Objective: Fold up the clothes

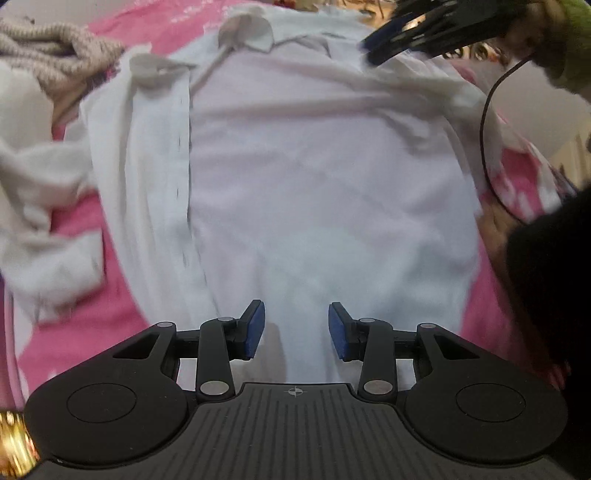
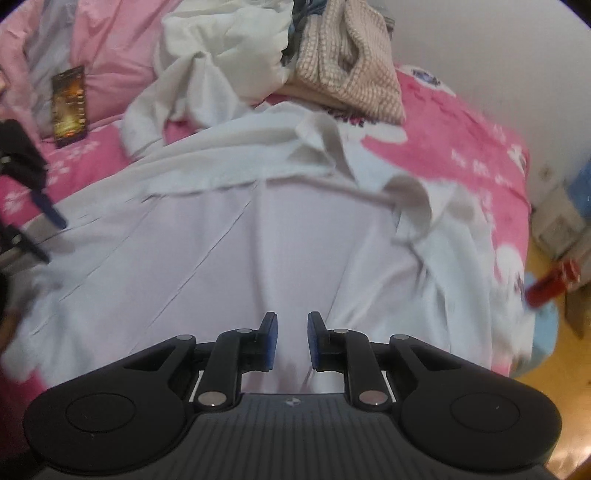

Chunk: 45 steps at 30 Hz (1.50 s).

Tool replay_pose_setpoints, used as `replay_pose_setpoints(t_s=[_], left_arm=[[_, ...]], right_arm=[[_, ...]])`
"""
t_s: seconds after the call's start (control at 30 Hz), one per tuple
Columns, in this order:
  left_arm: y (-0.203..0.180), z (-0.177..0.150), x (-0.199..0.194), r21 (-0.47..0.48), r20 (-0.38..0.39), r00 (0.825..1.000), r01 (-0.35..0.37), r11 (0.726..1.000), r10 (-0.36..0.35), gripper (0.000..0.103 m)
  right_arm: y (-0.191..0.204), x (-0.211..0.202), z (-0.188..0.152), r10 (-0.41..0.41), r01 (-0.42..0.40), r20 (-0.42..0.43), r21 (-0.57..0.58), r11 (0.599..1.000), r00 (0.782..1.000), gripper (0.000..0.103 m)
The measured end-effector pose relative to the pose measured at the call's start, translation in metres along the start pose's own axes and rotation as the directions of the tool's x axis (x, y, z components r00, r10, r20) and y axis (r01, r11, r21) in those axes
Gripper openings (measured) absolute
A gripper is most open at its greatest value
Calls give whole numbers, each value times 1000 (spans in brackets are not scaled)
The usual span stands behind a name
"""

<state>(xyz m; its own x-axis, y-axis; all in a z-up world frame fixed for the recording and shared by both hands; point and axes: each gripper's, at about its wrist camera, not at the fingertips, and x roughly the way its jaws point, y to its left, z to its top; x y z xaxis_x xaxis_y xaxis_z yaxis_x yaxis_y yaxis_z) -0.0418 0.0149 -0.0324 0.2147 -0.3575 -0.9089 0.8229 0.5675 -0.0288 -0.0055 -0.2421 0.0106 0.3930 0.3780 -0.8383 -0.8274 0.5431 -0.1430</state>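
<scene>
Left and right wrist views over a bed covered with a pink patterned sheet. A white collared shirt lies spread flat across the middle of the bed, with its collar at the far end in the left wrist view. One front panel is folded inward along the button placket.

The left hand-held gripper points steeply down above the shirt's lower body. Its blue pads stand apart, nothing lies between them, and it is released. The right hand-held gripper hovers over the same shirt, near its middle. Its jaws show a narrower gap, no cloth is pinched, and it too is released.

In the left wrist view the right hand-held gripper appears blurred at the upper right, just above the shirt's shoulder. In the right wrist view the left hand-held gripper shows at the left edge, over the shirt's side.

Beyond the collar lie a crumpled white garment and a beige knitted garment, side by side and touching. A dark phone rests on the sheet, well apart from the shirt. A black cable hangs at the right of the left wrist view. A red object lies on the floor beside the bed.
</scene>
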Motion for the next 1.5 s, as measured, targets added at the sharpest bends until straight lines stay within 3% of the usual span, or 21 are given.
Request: replay_pose_setpoints(t_s=[0.07, 0.17, 0.23, 0.3, 0.33, 0.4, 0.53, 0.6, 0.67, 0.7, 0.77, 0.87, 1.0, 1.03, 1.1, 1.2, 1.27, 1.33, 1.4, 1.5], left_arm=[[0, 11, 16, -13, 15, 1000, -22, 1000, 22, 38], [3, 17, 43, -19, -41, 997, -72, 997, 71, 38], [9, 13, 47, -40, -42, 997, -59, 997, 58, 38], [15, 11, 46, -61, -39, 999, -39, 997, 37, 39], [19, 10, 45, -71, -37, 999, -29, 997, 27, 39], [23, 9, 44, -90, -36, 999, -13, 996, 10, 39], [26, 10, 40, -99, -42, 999, -4, 995, 0, 39], [28, 14, 40, -115, -42, 999, -2, 993, -3, 39], [31, 15, 42, -135, -45, 999, 4, 991, -10, 39], [32, 15, 44, -146, -47, 999, 9, 989, -16, 39], [35, 15, 45, -161, -50, 998, 18, 987, -26, 39], [38, 13, 44, -168, -50, 998, 30, 985, -38, 39], [40, 12, 45, -174, -43, 998, 43, 984, -51, 39], [41, 12, 45, -177, -42, 998, 46, 983, -55, 39], [42, 11, 44, -183, -38, 997, 53, 982, -61, 39], [43, 9, 43, -203, -28, 997, 62, 977, -69, 39], [44, 7, 43, -216, -22, 997, 67, 974, -74, 39], [44, 8, 45, -223, -21, 997, 67, 973, -74, 39], [44, 10, 47, -229, -20, 997, 68, 971, -74, 39], [42, 12, 47, -225, -21, 997, 63, 972, -70, 39]], right_arm=[[-8, 33, 12, 9, -8, -23, 23, 1000, 1000, 18], [-27, 73, 22, -10, 13, -60, 51, 999, 998, 17], [-44, 95, 19, -135, 138, -100, 29, 990, 986, 16], [-76, 114, 14, -276, 284, -140, 38, 958, 951, 16], [-94, 118, 12, -307, 320, -152, 72, 945, 940, 16], [-124, 116, 12, -308, 332, -155, 165, 929, 939, 16], [-120, 89, 25, -215, 222, -55, 200, 954, 975, 17], [-110, 87, 33, -85, 89, -25, 219, 972, 996, 17], [-98, 101, 41, 45, -37, -29, 226, 973, 999, 16], [-94, 114, 45, 66, -56, -43, 213, 975, 997, 16], [-97, 138, 56, 12, 0, -62, 182, 983, 998, 16], [-124, 159, 74, -152, 156, -33, 194, 969, 988, 14], [-167, 175, 89, -347, 344, -34, 238, 908, 937, 14], [-178, 172, 91, -345, 342, -38, 280, 897, 938, 14], [-185, 158, 91, -259, 251, -25, 345, 904, 966, 15], [-160, 138, 90, -52, 50, -2, 336, 941, 999, 17], [-141, 145, 96, 91, -84, -11, 314, 946, 996, 17], [-126, 165, 104, 166, -152, -22, 299, 942, 986, 17], [-123, 190, 117, 133, -121, -23, 293, 948, 991, 16], [-146, 220, 139, 52, -65, 44, 383, 922, 998, 11]])
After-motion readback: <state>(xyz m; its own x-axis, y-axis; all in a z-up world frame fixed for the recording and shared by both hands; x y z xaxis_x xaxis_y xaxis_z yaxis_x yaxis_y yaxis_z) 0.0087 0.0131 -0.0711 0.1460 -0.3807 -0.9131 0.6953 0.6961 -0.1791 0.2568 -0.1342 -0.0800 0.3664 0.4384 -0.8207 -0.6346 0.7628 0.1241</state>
